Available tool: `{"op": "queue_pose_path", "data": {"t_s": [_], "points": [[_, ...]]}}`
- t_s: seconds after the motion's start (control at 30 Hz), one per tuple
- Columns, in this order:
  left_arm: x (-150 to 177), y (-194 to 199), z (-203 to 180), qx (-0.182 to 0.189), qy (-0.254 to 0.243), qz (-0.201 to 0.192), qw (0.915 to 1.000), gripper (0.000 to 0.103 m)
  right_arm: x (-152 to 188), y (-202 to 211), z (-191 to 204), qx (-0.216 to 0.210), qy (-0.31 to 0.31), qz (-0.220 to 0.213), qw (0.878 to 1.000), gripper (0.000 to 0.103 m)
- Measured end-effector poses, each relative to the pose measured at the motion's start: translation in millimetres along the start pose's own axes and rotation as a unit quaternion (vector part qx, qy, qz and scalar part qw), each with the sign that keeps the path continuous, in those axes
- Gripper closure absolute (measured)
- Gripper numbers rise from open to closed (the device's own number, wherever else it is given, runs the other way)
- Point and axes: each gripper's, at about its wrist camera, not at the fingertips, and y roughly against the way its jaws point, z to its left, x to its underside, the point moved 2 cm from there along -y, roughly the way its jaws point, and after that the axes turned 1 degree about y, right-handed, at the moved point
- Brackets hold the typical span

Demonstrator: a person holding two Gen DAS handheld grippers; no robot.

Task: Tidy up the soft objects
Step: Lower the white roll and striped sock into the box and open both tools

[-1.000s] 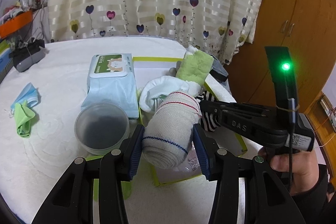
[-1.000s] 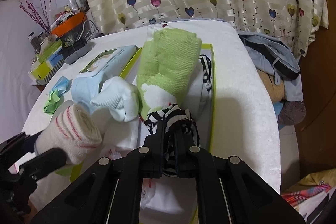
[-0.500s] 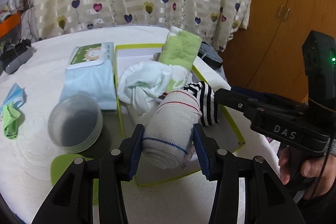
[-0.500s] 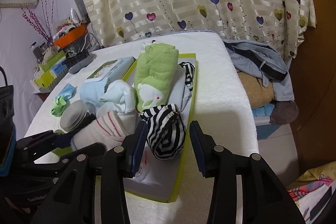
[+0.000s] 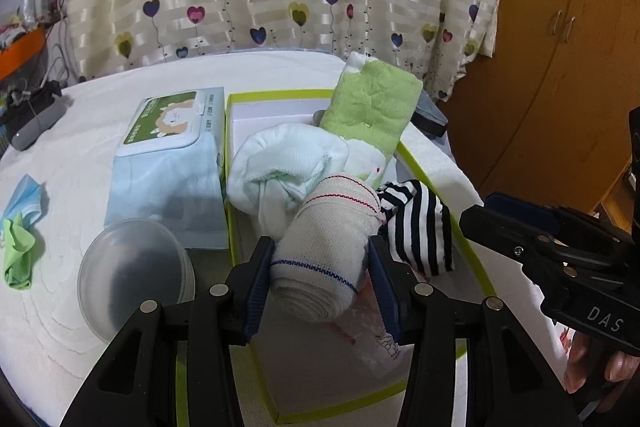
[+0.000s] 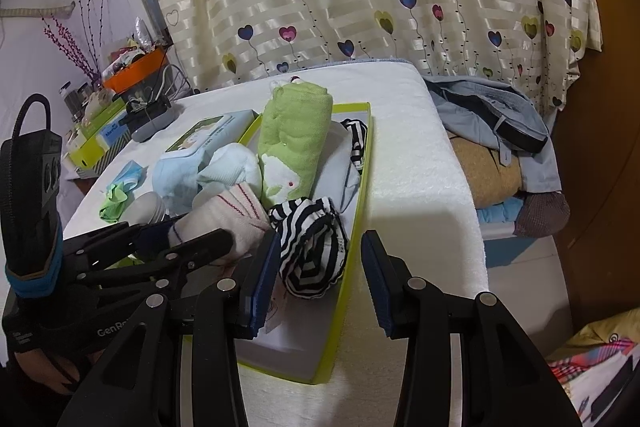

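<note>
Left wrist view: my left fingers (image 5: 322, 277) pinch the bandage roll (image 5: 326, 247); lower it into the box (image 5: 432, 183) beside the striped sock (image 5: 420, 227), right fingers (image 6: 320, 275) spread clear.

The shallow white box with a lime-green rim (image 5: 432, 183) lies on the white padded table (image 5: 92, 131). Inside it:
- Rolled white elastic bandage with red and blue stitched lines (image 5: 324, 247): tilted, near the box's front edge, clamped at both sides.
- Black-and-white striped rolled sock (image 6: 310, 251): lies free against the right rim.
- Pale blue-white bundled sock (image 5: 288, 159): at the left rim.
- Rolled green terry towel (image 5: 372, 107): propped over the far edge.
</note>
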Motion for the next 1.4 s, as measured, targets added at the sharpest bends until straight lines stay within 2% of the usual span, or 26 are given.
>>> {"op": "queue_pose_path", "data": {"t_s": [0.73, 1.0, 1.4], "points": [[12.8, 77.4, -3.2, 0.031, -0.010, -0.062, 0.9976, 0.056, 2.3, 42.9, 35.5, 0.019, 0.020, -0.030, 0.999, 0.059], [26.0, 108.4, 17.5, 0.018, 0.008, -0.084, 0.9963, 0.056, 6.3, 56.4, 67.3, 0.016, 0.043, -0.040, 0.998, 0.059], [38.4, 128.6, 40.3, 0.007, 0.030, -0.093, 0.9952, 0.056, 14.5, 57.3, 102.3, 0.003, 0.079, -0.034, 0.996, 0.059]]}}
